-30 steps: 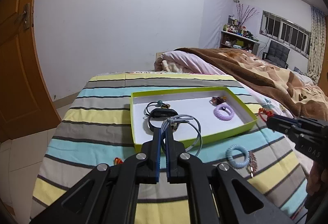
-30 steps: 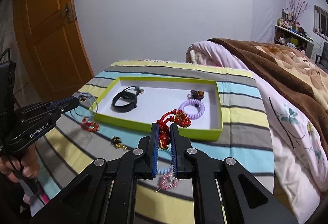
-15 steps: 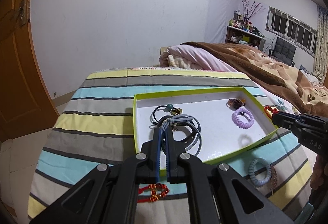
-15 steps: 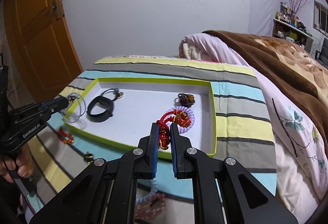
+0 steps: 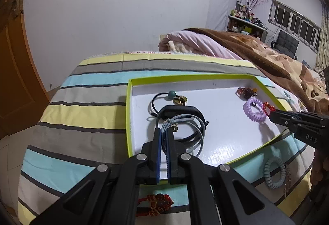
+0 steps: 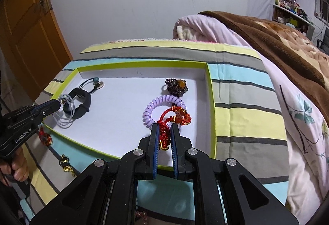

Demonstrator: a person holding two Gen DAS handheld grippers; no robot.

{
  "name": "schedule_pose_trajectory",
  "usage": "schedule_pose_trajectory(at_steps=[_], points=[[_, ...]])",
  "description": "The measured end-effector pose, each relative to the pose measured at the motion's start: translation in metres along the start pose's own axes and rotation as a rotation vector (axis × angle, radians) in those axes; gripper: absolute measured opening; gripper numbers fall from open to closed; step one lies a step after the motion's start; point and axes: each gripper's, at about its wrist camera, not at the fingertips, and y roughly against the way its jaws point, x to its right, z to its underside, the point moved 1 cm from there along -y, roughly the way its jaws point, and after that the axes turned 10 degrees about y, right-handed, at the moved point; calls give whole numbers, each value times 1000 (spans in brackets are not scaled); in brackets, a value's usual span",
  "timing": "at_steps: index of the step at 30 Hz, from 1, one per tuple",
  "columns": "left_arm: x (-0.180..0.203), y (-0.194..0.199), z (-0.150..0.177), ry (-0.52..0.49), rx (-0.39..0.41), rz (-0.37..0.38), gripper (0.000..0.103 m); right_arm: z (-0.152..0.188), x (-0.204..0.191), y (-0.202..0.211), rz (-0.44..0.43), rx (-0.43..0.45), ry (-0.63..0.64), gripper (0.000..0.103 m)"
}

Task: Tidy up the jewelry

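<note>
A green-rimmed white tray (image 5: 129, 105) (image 6: 210, 101) lies on the striped bedspread. My left gripper (image 5: 163, 131) is shut on a grey-blue hair tie (image 5: 197, 132), held over the tray's left part above a black band (image 5: 181, 111); it also shows in the right wrist view (image 6: 56, 106). My right gripper (image 6: 165, 127) is shut on a red knotted cord bracelet (image 6: 178, 117), held over a purple spiral hair tie (image 6: 156, 105) in the tray's right part. A dark beaded ring (image 6: 176, 86) and a black elastic with a teal bead (image 5: 171, 94) lie in the tray.
On the bedspread outside the tray lie a light-blue spiral hair tie (image 5: 274, 172), a red beaded bracelet (image 5: 158, 205) (image 6: 44, 136) and a small gold-and-black piece (image 6: 66, 165). A pink and brown quilt (image 6: 267, 40) is heaped to the right. An orange door (image 6: 26, 29) stands left.
Both grippers have moved forward over the tray with their items. The hair tie now hangs over the black band, and the red bracelet over the purple spiral tie.
</note>
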Motion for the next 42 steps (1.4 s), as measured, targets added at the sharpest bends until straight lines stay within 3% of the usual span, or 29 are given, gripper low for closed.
schedule_pose_trajectory(at_steps=[9,13,17,22,42], points=[[0,-6,1,-8,-24,0,5,-1,-2,-6,2,-36,12,12],[1,-4,1,-22,-28,-5,6,-2,-3,-3,2,-38,15,20],[0,0,2,-19,-21,-1,20,0,-4,2,-1,-32,14,22],[-2,7,4,-13,-10,0,21,2,-6,9,-2,-23,17,22],[8,103,37,-27,133,30,22,44,-43,116,0,159,14,22]])
